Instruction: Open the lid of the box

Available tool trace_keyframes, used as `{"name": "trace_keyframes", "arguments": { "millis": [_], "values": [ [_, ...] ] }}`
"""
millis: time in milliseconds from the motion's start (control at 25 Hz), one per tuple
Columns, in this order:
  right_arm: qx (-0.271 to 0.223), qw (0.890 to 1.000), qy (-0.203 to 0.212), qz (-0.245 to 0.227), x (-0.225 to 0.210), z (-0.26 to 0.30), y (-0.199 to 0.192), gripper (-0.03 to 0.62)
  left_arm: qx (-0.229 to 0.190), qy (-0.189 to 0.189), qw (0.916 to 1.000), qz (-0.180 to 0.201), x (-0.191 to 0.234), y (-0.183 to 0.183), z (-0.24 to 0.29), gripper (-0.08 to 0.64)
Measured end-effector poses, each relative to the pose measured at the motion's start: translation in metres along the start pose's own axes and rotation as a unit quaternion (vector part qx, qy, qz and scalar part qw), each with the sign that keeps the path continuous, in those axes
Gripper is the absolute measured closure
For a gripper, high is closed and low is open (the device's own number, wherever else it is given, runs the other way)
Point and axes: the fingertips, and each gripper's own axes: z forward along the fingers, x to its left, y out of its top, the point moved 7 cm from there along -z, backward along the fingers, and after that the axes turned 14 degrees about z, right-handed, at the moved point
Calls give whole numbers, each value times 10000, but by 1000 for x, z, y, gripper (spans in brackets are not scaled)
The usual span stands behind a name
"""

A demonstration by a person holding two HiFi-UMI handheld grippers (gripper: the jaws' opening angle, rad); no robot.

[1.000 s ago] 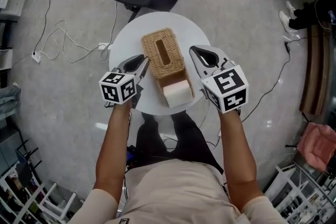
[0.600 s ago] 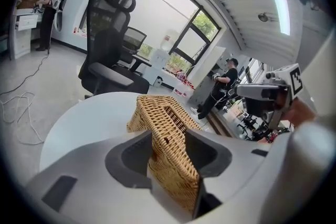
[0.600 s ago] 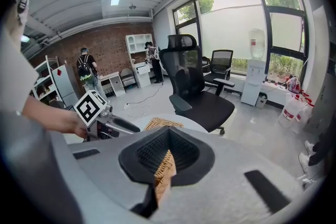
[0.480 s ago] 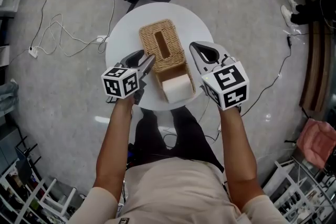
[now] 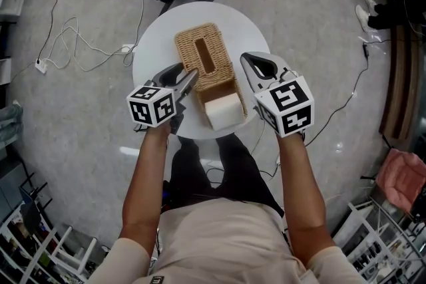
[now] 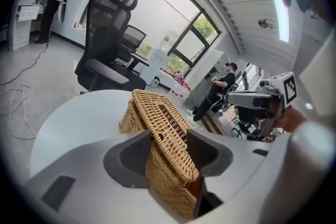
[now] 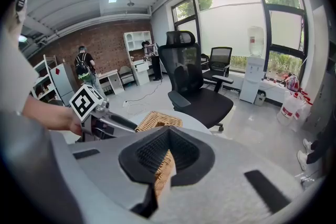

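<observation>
On the small round white table (image 5: 156, 50), the tan wicker box (image 5: 218, 91) sits with its slotted woven lid (image 5: 203, 56) part-open, the edge loose between the left gripper's (image 6: 169, 139) just-widened jaws and the right gripper (image 7: 165, 160) closed empty alongside, so the lid could drop shut.

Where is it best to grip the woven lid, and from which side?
Grip the lid by its thin near edge, coming from the left of the box. There the lid sits tilted above the box wall, so its rim probably stands free to pinch.
</observation>
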Motion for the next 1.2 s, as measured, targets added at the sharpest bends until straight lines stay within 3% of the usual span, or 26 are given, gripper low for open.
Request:
{"name": "trace_keyframes", "arguments": {
  "millis": [240, 600, 1000, 1200],
  "values": [
    [23, 10000, 40, -23, 3, 3, 1, 598, -160, -34, 9998, 124, -10, 15, -8, 370],
    [85, 9989, 424, -200, 25, -1, 2, 597, -335, -164, 9984, 425, -33, 44, -14, 371],
    [367, 9934, 928, -572, 59, -3, -5, 517, -419, -328, 9969, 572, -49, 67, -11, 397],
    [651, 9900, 973, -786, 69, -1, -13, 485, -411, -484, 9956, 692, -58, 79, -5, 408]
  ]
}}
